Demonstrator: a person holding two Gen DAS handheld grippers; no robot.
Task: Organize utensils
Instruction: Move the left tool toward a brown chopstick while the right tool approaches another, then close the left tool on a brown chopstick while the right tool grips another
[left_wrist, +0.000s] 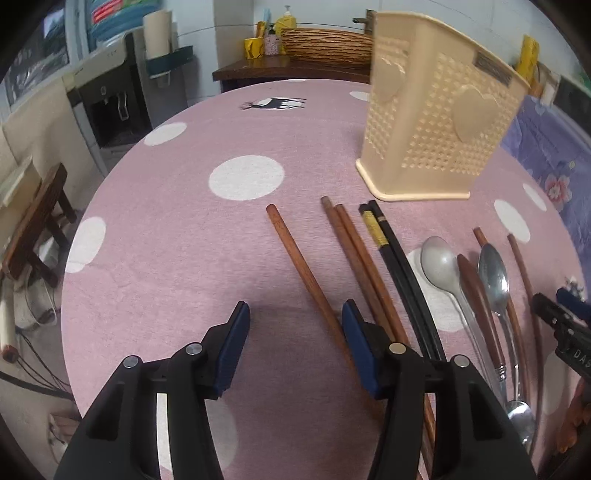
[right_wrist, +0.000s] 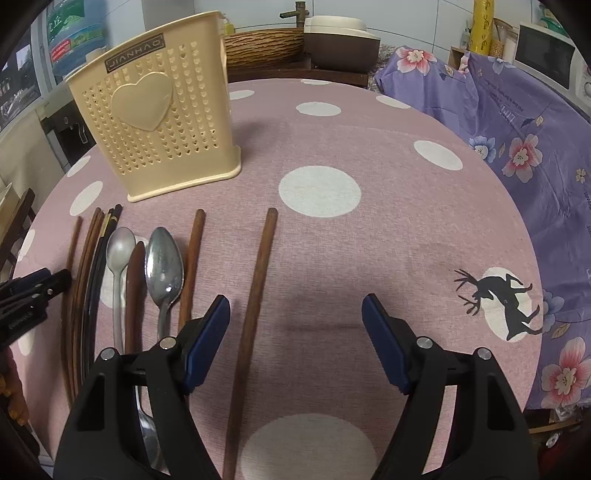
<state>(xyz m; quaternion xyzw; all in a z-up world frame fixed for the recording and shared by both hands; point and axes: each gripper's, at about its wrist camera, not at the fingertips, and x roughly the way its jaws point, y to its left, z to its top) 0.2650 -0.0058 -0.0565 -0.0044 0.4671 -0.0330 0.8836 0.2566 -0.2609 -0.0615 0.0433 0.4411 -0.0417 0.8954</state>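
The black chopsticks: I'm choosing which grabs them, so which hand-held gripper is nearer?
Left. The black chopsticks lie just right of the left hand-held gripper; the right hand-held gripper sits past both spoons.

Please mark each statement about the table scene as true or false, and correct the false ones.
1. Both hand-held grippers, left and right, are open and hold nothing. True.
2. The beige utensil holder lies on its side. False: it stands upright.
3. Two metal spoons lie among the chopsticks. True.
4. The black chopsticks are already in the holder. False: they lie on the tablecloth.
5. The tablecloth is plain blue. False: pink with white dots.
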